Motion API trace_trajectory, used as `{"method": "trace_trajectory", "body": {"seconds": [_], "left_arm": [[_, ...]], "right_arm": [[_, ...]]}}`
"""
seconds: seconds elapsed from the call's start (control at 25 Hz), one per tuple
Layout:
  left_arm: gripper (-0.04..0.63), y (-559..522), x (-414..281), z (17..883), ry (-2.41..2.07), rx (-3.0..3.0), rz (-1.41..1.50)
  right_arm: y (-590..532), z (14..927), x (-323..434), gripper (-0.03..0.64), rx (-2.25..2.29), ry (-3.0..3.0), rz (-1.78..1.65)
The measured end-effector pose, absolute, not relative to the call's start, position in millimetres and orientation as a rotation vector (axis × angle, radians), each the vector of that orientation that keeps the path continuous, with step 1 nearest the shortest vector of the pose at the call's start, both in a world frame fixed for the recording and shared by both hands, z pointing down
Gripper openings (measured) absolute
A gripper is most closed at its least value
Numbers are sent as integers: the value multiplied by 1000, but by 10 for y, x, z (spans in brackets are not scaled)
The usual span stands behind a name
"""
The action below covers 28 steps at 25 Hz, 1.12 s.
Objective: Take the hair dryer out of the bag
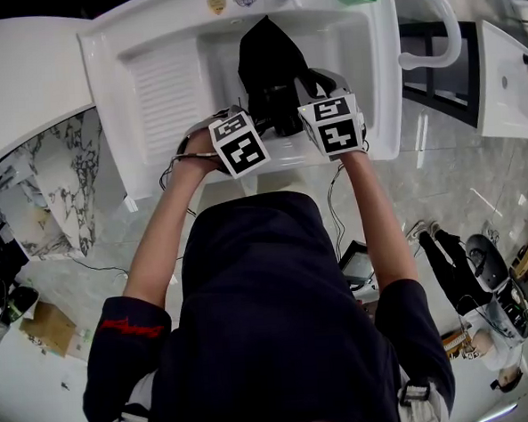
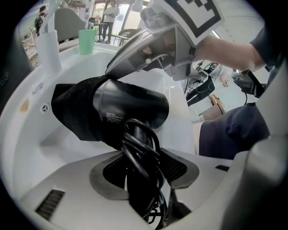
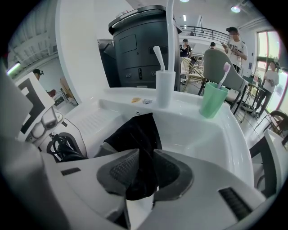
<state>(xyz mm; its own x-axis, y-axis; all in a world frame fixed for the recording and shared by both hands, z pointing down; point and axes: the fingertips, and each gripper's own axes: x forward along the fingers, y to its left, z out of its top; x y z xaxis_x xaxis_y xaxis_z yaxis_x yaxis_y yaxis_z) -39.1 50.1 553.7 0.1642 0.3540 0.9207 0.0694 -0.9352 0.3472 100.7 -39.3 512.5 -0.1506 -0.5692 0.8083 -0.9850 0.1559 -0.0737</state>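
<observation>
Over sink point(image 1: 373, 65): dryer point(image 2: 135, 105) partly inside bag point(image 2: 72, 110).
Left tongs point(image 2: 143, 173): pinching dryer handle point(image 2: 137, 197), cord point(image 2: 140, 144).
Right tongs point(image 3: 143, 173): pinching bag.
Dryer print: unreadable.

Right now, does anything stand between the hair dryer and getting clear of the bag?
Only the black cloth bag itself: it sleeves one end of the glossy black hair dryer. The left tool grips the handle, the right tool pinches the bag.

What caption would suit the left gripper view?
Left tool grips the hair dryer by its cord-wrapped handle, its barrel partly inside the black bag, over a white sink.
</observation>
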Motion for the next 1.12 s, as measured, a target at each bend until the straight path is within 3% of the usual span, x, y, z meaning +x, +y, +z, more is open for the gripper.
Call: {"method": "trace_trajectory", "body": {"seconds": [1.12], "left_arm": [[215,124,-808,5224,86,2223,1654]], "right_arm": [[-617,4862,789,89,1465,-1832,788]]}}
